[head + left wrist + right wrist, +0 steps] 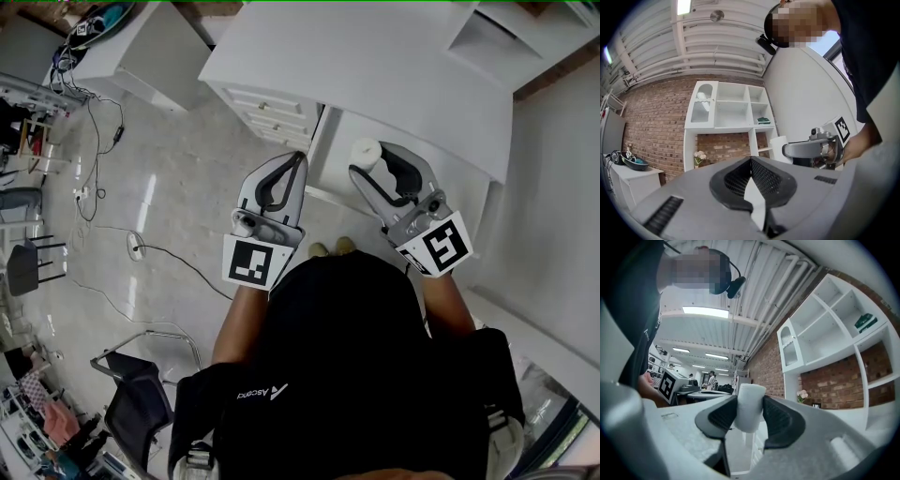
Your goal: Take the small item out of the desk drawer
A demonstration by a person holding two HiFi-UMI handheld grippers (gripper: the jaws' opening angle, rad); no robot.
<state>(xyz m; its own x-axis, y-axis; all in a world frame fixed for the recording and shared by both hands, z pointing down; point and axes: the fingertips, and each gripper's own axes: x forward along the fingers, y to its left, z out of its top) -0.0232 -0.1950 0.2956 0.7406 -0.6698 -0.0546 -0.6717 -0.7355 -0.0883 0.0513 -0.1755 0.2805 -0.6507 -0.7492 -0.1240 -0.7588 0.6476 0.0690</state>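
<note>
item: small white cylinder [366,150], plain, matte | pose: round end up, top clear of the pads | place: 1 o'clock in head view, pinched by its sides in the right gripper [373,161] | desk drawers [272,114]: white, small knobs, shut, 10 o'clock of item
</note>
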